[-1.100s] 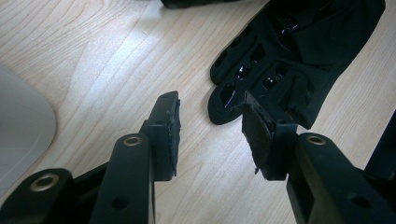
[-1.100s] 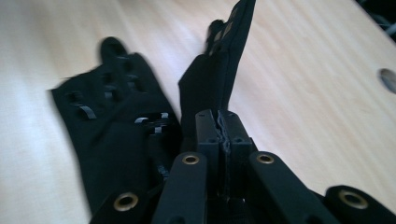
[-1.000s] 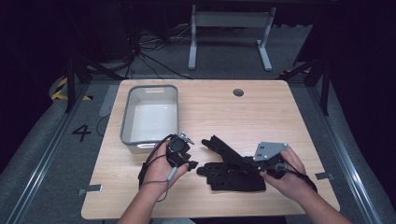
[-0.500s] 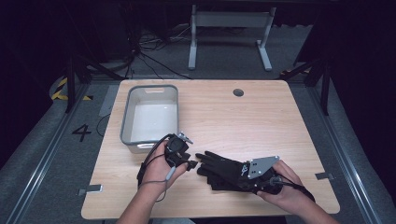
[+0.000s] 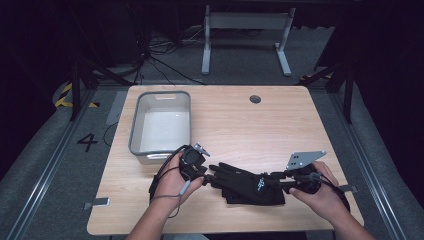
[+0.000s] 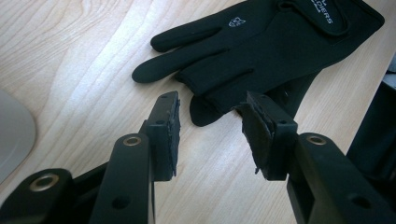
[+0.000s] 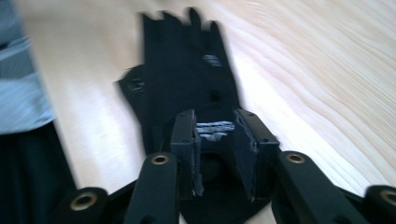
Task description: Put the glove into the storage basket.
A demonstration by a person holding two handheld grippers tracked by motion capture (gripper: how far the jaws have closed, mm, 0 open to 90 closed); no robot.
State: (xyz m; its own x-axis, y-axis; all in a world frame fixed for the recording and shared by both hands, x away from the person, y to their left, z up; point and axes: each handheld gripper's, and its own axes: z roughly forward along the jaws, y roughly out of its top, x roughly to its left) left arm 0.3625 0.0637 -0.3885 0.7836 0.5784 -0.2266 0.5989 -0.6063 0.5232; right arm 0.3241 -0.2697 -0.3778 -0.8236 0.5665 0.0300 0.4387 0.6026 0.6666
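Black gloves (image 5: 247, 184) lie stacked at the table's (image 5: 240, 120) 6 o'clock edge. Right gripper (image 5: 278, 181) has just been opening, cuff between its released jaws. Left gripper (image 5: 209, 175) sits released too, at the fingertips.

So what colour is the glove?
Black glove with small pale logos, clearest in the left gripper view.

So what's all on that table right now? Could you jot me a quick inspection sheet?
Surface: wooden table, round hole near far edge.
Job's things: black gloves lying flat, stacked.
Clutter: grey bin, looks empty.
Grippers: left gripper open at the fingertips; right gripper open over the cuff, jaws just been opening.
Cables: black cable loops from left gripper; more on the floor behind.
Surroundings: dark room, grey stand, floor mark "4".
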